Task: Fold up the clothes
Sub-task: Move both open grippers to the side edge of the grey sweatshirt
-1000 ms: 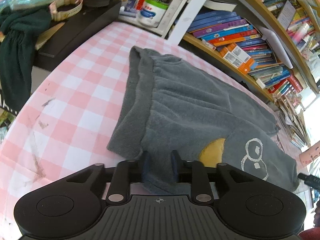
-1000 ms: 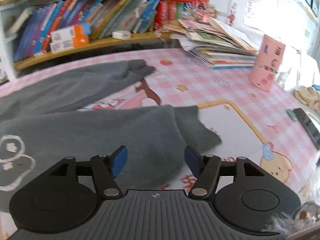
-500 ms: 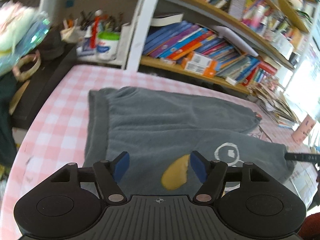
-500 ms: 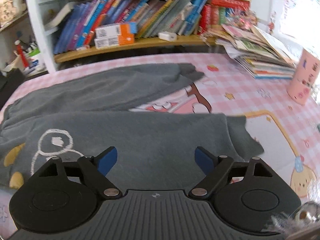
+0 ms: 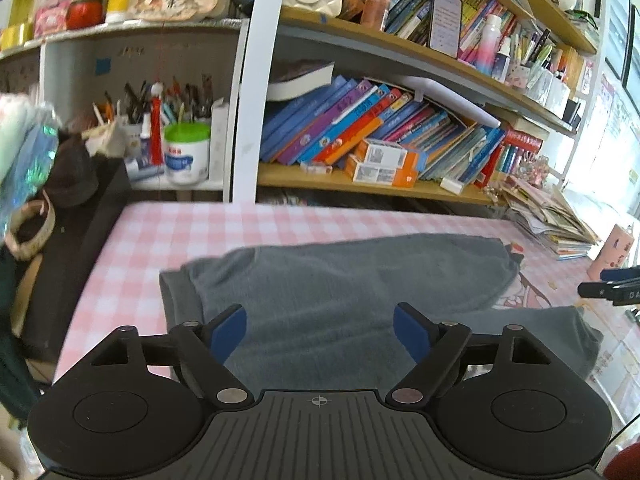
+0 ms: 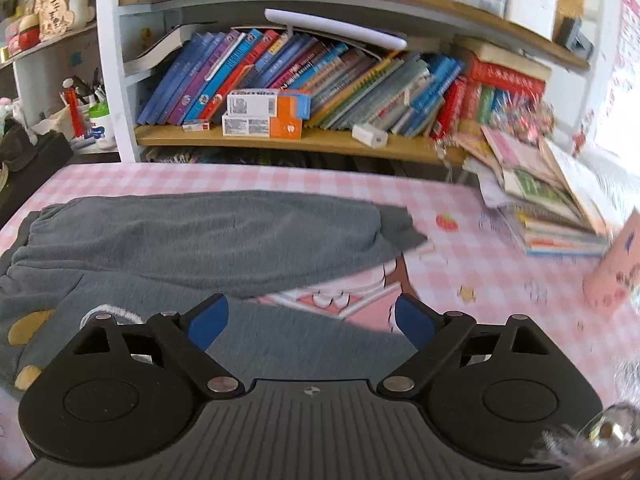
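A pink checked tablecloth (image 5: 168, 240) was spread over the table. Leaning books (image 6: 280, 76) were shelved behind it, with orange-and-white boxes (image 6: 264, 116) stacked in front. Magazines (image 6: 552, 208) were piled at the right, beside a pink cup (image 6: 616, 272). Pens were kept in a holder (image 5: 188, 152).

The grey trousers (image 6: 208, 240) are soft, matt fleece cloth. The surface (image 5: 168, 232) wears smooth pink-checked covering. The shelf (image 6: 304, 142) is bare wood.
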`<state>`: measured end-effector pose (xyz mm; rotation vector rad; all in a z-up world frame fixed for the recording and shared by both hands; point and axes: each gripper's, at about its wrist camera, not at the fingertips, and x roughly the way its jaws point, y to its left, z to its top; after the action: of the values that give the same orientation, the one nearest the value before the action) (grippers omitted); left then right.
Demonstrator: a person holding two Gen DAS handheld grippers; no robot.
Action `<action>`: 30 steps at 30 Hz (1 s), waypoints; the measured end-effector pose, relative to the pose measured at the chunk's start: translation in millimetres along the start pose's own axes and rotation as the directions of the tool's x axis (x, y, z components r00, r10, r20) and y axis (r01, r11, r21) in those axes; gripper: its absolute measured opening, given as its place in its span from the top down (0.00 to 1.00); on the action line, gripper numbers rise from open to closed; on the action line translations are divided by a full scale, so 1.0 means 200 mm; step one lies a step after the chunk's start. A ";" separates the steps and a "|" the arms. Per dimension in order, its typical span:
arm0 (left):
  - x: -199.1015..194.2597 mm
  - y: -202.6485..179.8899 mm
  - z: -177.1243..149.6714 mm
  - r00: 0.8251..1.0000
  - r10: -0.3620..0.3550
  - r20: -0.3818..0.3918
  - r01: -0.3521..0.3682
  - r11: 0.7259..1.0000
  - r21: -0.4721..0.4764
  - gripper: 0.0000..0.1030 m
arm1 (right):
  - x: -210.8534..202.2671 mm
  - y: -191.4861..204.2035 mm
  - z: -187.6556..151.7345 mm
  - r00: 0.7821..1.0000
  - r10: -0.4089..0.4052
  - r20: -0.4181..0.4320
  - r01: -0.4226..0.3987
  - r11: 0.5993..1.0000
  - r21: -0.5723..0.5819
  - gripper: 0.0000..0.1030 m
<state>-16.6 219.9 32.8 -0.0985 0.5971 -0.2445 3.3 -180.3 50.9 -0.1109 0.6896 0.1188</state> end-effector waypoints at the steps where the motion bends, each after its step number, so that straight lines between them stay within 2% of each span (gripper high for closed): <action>1: 0.01 0.00 0.02 1.000 0.003 0.003 -0.003 1.000 0.003 0.17 | 0.01 -0.01 0.02 1.000 0.006 0.004 -0.006 1.000 -0.013 0.12; 7: 0.13 -0.01 0.09 1.000 0.020 -0.009 -0.020 1.000 -0.021 0.16 | 0.07 -0.09 0.16 0.999 0.033 0.007 -0.033 0.996 -0.083 0.09; 11: 0.20 -0.05 0.13 0.999 0.027 -0.033 -0.026 1.000 0.012 0.16 | 0.19 -0.16 0.23 0.999 0.046 -0.012 -0.046 0.995 -0.091 0.09; 18: 0.37 -0.05 0.18 0.994 0.057 -0.090 -0.055 0.998 0.019 0.15 | 0.46 -0.23 0.36 0.996 0.076 -0.043 -0.080 0.992 -0.101 0.09; 22: 0.48 -0.04 0.20 0.990 0.070 -0.121 -0.064 0.996 0.055 0.15 | 0.62 -0.25 0.41 0.994 0.091 -0.060 -0.098 0.989 -0.115 0.09; 26: 0.61 0.01 0.22 0.983 0.124 -0.137 -0.112 0.989 0.096 0.15 | 0.80 -0.28 0.45 0.992 0.102 -0.078 -0.111 0.987 -0.117 0.09; 30: 0.74 0.10 0.25 0.975 0.151 -0.161 -0.141 0.987 0.071 0.15 | 0.99 -0.31 0.48 0.990 0.096 -0.100 -0.108 0.986 -0.124 0.11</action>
<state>133.2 202.6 -9.2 0.0236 0.7594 -0.1282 224.6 -214.3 1.7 -0.2065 0.7816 0.2583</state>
